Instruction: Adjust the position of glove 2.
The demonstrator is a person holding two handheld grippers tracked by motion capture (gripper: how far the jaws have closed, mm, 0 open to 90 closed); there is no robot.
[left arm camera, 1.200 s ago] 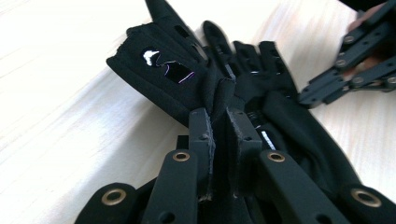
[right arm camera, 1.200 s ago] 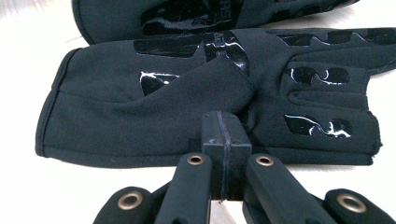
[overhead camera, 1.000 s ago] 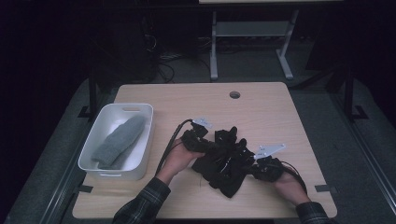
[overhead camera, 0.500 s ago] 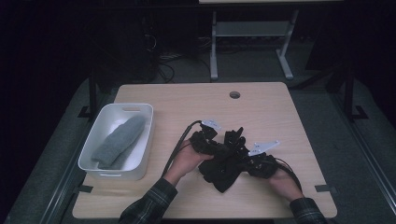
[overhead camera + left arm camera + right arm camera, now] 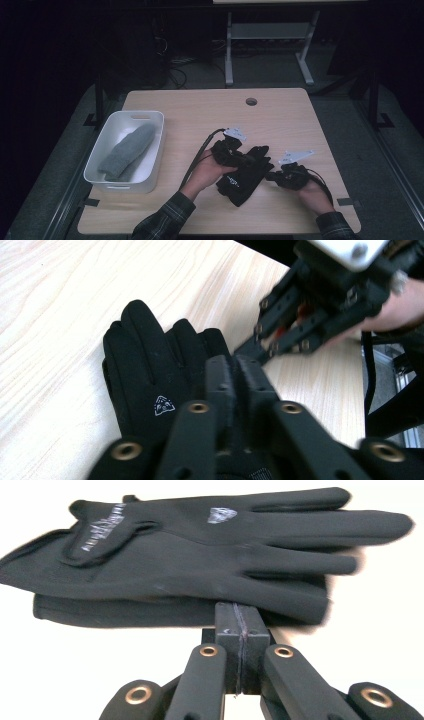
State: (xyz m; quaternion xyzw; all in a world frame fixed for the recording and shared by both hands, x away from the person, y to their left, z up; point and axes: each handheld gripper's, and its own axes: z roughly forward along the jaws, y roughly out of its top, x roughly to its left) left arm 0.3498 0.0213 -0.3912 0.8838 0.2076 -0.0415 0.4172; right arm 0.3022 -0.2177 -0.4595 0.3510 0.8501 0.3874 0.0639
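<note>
A pair of black gloves [image 5: 245,175] lies stacked on the wooden table [image 5: 190,115], fingers pointing to the far right. A small white logo shows on the top glove [image 5: 150,385]. My left gripper [image 5: 250,160] is shut and rests over the gloves' back, with nothing seen between its jaws [image 5: 235,372]. My right gripper [image 5: 272,176] is shut too, its tips against the stacked gloves' [image 5: 200,555] right edge and holding nothing [image 5: 239,617]. The right gripper [image 5: 260,352] also appears just beyond the left one's tips.
A white tub [image 5: 107,155] stands at the table's left side with a grey folded cloth [image 5: 127,150] inside. A round cable hole [image 5: 251,101] sits near the far edge. Cables trail from both grippers toward the person's forearms at the front edge.
The right gripper has drawn back to the right, off the gloves to their edge. The gloves now lie flatter, and the left gripper has shifted slightly over them.
</note>
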